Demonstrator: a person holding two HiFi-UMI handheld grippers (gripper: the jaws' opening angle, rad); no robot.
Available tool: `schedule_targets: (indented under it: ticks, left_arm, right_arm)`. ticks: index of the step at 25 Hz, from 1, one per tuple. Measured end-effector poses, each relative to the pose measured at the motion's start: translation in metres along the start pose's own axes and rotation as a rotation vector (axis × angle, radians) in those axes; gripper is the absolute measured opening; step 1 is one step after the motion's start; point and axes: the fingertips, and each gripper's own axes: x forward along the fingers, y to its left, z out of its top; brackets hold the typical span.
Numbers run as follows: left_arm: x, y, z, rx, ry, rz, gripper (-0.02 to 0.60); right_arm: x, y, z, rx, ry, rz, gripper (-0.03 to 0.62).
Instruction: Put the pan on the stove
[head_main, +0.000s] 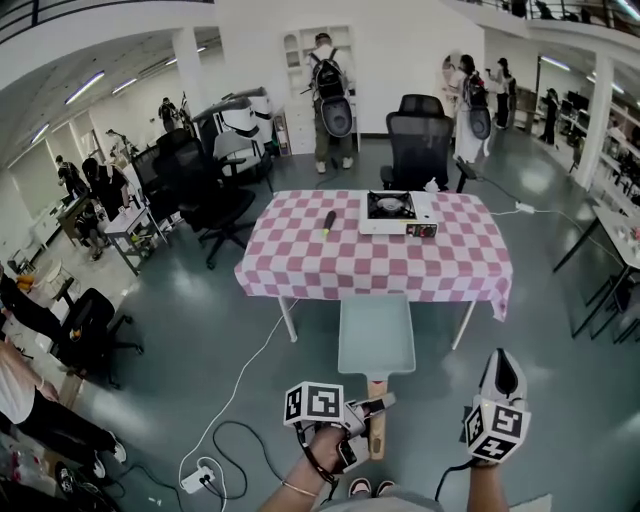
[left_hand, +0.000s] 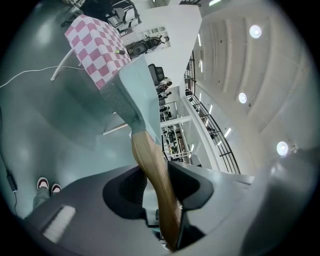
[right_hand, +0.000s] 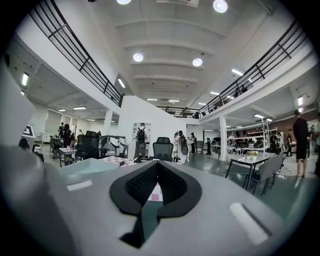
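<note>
A square pale teal pan (head_main: 376, 335) with a wooden handle (head_main: 377, 425) hangs in the air in front of the table, level with its near edge. My left gripper (head_main: 378, 405) is shut on that handle; in the left gripper view the handle (left_hand: 152, 167) runs between the two dark pads (left_hand: 187, 182), and the pan (left_hand: 132, 87) stretches away beyond them. The portable gas stove (head_main: 398, 213) sits at the far middle of the checked table (head_main: 330, 265). My right gripper (head_main: 503, 372) floats to the pan's right, shut and holding nothing (right_hand: 157, 167).
A black and yellow stick-like object (head_main: 327, 222) lies on the cloth left of the stove. A white cable and power strip (head_main: 198, 477) lie on the floor at the lower left. Office chairs (head_main: 418, 143) and several people stand beyond the table.
</note>
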Motion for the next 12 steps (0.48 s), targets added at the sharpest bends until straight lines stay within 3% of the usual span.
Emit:
schedule_targets:
  ticks: [12]
  left_arm:
    - [-0.002, 0.011, 0.023, 0.014, 0.014, 0.017, 0.132]
  right_arm:
    - [0.007, -0.008, -0.010, 0.007, 0.023, -0.051, 0.009]
